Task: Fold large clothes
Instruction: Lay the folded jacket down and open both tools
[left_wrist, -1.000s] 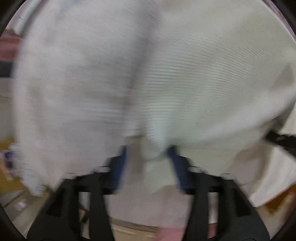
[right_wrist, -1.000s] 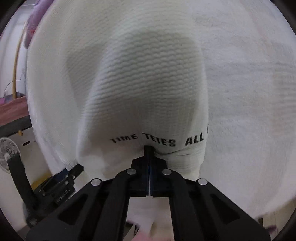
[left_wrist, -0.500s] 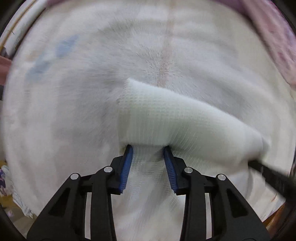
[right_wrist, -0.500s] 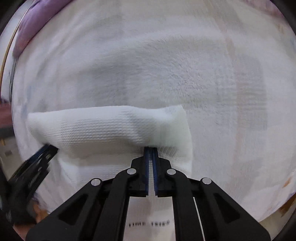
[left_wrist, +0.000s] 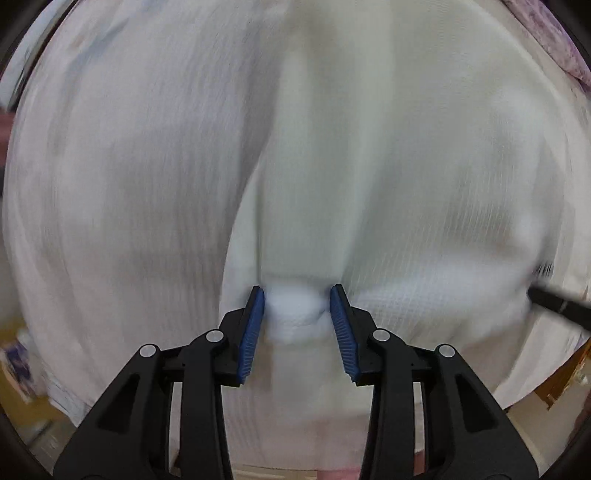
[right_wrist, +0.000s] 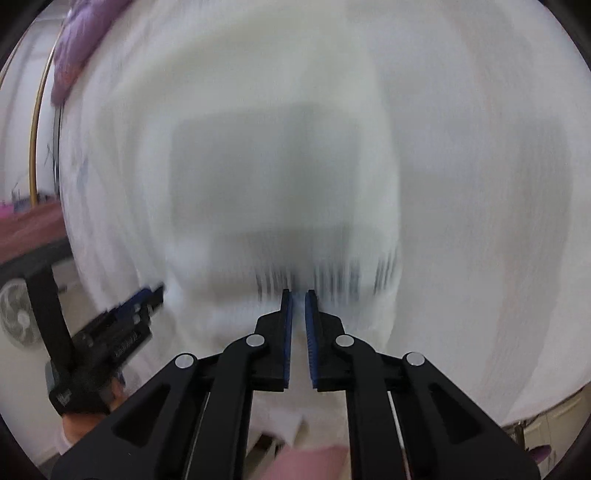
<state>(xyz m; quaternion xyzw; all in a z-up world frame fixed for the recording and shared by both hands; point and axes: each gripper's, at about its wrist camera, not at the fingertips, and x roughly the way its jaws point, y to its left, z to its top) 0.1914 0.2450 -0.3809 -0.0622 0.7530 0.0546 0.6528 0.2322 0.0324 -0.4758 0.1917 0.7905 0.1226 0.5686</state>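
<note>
White waffle-knit garment (left_wrist: 388, 206), one, is lying spread over one pale fleecy bed cover (left_wrist: 122, 177). Grippers, two: left gripper (left_wrist: 297, 321) is pointing down, blue pads apart, holding a bunched fold of the garment between them; right gripper (right_wrist: 298, 317) is opening, jaws narrowly parted at the garment's lettered hem.

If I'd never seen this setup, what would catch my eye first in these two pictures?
Most likely the white knitted garment that fills nearly all of both views, blurred by motion. Next, the black left gripper at the bottom, its blue pads either side of a bunched fold of the cloth. In the other view the right gripper has its jaws just opening below a smeared line of black lettering.
</note>
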